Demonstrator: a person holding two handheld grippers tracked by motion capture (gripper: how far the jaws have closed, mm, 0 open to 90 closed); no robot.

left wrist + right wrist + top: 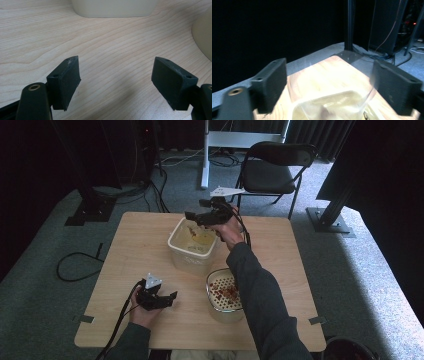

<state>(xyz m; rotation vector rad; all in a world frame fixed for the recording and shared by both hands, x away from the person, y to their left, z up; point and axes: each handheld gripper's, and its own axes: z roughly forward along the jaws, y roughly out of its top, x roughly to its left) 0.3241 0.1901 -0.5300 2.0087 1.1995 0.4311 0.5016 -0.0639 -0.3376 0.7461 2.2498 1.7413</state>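
High view: the surface (140,250) carries a pale tub (192,245) at its middle and a bowl (225,295) of reddish bits just nearer. The right hand-held gripper (192,216) hangs over the tub, jaws wide, nothing between them; a clear film blurs below. The left hand-held gripper (172,297) rests apart, open, empty. A careless sweep could tip the tub. No writing is legible.

The person's sleeve (260,295) hides part of the perforated bowl (222,292).
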